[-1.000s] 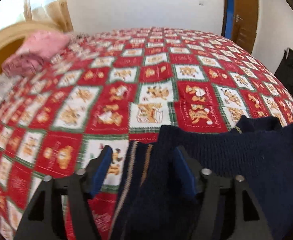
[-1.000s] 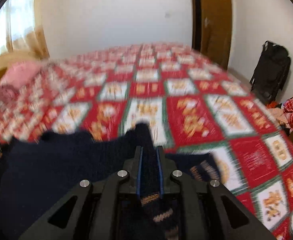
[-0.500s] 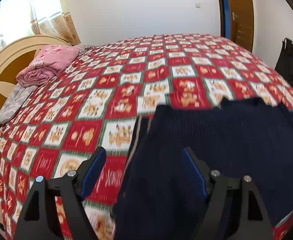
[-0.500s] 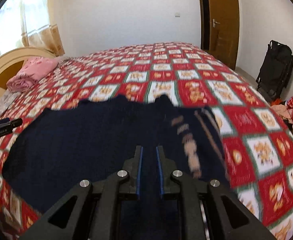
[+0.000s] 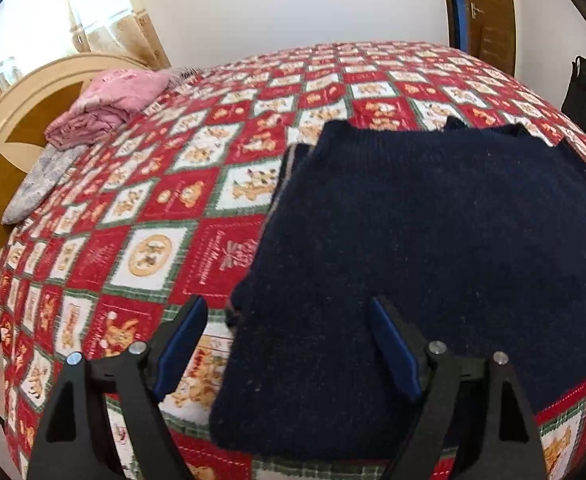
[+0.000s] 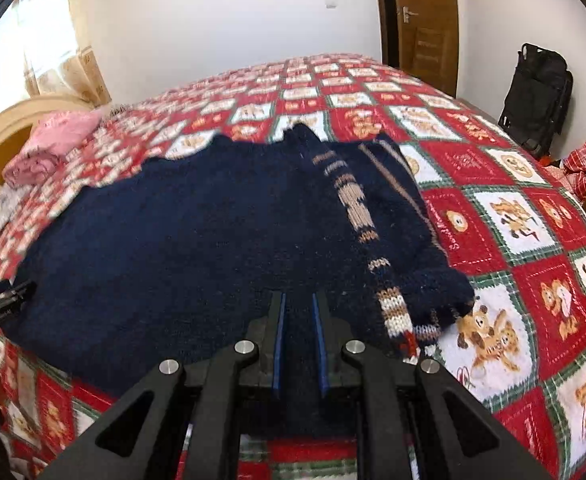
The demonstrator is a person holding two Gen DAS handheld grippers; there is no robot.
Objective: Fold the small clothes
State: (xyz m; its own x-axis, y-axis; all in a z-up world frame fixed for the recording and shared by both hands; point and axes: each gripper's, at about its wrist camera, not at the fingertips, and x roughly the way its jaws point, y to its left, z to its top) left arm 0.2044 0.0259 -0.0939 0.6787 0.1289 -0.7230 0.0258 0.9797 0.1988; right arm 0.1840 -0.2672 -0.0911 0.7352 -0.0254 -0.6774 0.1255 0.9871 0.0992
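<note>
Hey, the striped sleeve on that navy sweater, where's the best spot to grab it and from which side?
Probably take the striped sleeve at its cuff end, nearest the bed's front edge, coming from the near right side. It lies folded over the navy sweater as a raised narrow band, so the fingers could straddle it crosswise there without catching the body beneath.

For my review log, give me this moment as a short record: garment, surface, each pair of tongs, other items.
garment: navy sweater, spread flat, striped sleeve lying on top
surface: bed with red patterned quilt
left tongs: jaws have just been opening, wide apart over the sweater's edge, not gripping
right tongs: shut on the sweater's near edge
other items: pink folded cloth by the headboard; black bag at the wall
</note>
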